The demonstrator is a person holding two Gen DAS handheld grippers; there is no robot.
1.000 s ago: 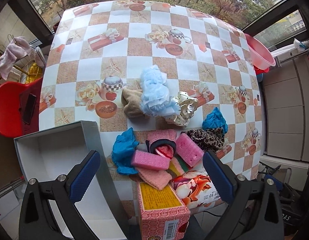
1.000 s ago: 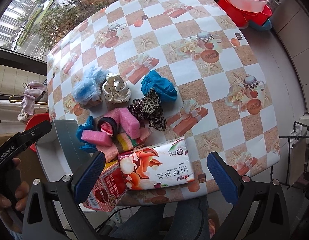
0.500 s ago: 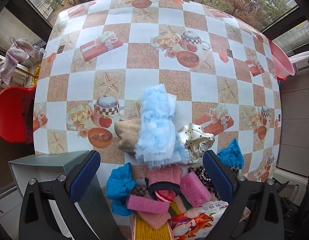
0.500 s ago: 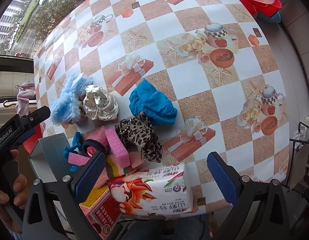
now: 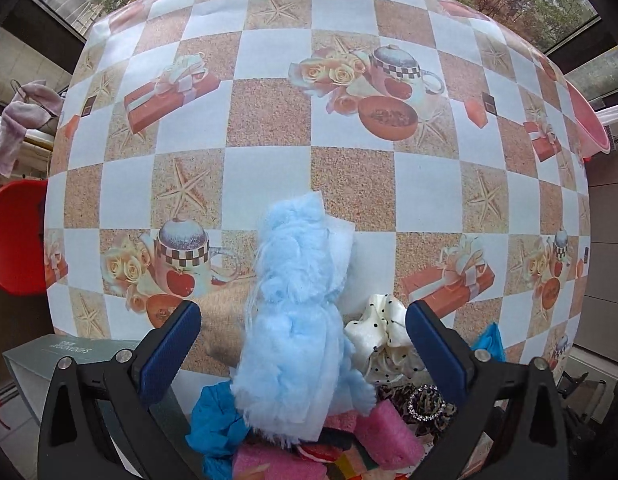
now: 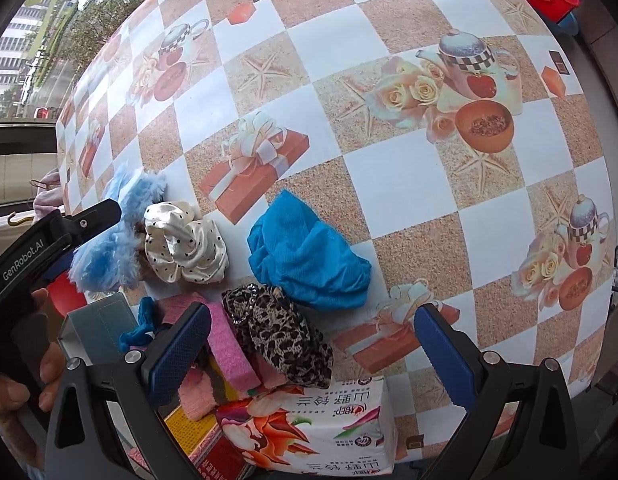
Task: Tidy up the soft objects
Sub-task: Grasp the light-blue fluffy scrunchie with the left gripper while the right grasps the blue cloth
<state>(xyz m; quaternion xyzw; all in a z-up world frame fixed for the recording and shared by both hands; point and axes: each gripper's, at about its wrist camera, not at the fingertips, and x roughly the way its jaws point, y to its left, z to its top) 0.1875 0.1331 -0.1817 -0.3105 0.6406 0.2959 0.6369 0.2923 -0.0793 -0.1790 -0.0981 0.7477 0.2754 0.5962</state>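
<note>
A fluffy light-blue cloth [image 5: 299,320] lies between the open fingers of my left gripper [image 5: 303,344], which hovers over it without touching. Beside it sits a white polka-dot scrunchie [image 5: 383,338] [image 6: 185,248]. Pink sponges [image 5: 385,436], a blue cloth [image 5: 213,420] and a leopard-print scrunchie [image 5: 425,400] [image 6: 285,336] crowd the near edge. In the right wrist view my right gripper [image 6: 309,356] is open above the leopard scrunchie, with a bright blue cloth [image 6: 309,260] just beyond it. The left gripper's body and the hand holding it show at left.
A grey open box [image 5: 69,360] [image 6: 101,328] stands at the table's near left. A floral tissue pack [image 6: 309,428] and a red carton [image 6: 197,436] lie at the near edge. A pink basin [image 5: 589,120] and a red chair [image 5: 17,240] flank the chequered table [image 5: 269,120].
Both grippers have moved forward and lower toward the pile. The light-blue cloth now fills the space between the left fingers; the leopard scrunchie sits nearer the right ones. Nothing was taken hold of.
</note>
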